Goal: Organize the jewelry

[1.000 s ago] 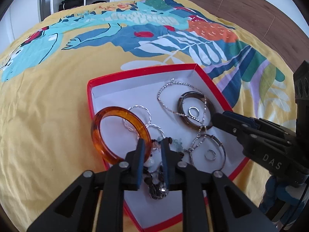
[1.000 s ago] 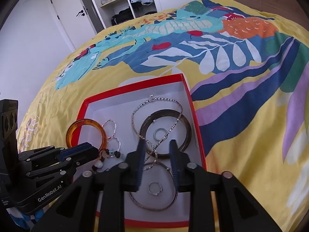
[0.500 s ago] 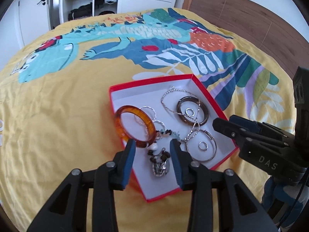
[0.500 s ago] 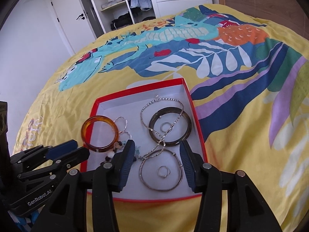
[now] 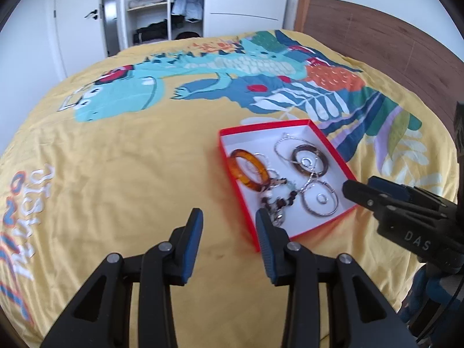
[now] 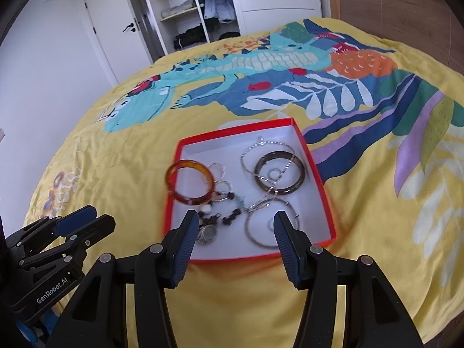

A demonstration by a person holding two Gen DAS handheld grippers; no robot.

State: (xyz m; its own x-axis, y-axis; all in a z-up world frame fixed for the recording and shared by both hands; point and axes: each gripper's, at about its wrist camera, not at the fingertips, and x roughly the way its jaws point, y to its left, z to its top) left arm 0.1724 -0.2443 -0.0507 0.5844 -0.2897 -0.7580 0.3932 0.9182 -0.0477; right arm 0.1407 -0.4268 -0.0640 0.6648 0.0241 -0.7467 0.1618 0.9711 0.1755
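Left gripper (image 5: 227, 217): jaws standing apart, gripping nothing, hovering over the yellow printed bedspread (image 5: 116, 174)
Right gripper (image 6: 233, 220): jaws opening, nothing between them
Red shallow cardboard box (image 6: 316, 171): lying on the bedspread
Amber translucent bangle (image 6: 190, 181): leaning inside the box, beside the dark brown bangle (image 6: 279, 171), silver chains and hoops

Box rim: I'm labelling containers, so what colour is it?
Red, with a white inside. The box shows best in the right wrist view.

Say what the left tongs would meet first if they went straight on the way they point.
Probably the yellow bedspread, just left of the red box. The left tongs are open and empty; depth is uncertain.
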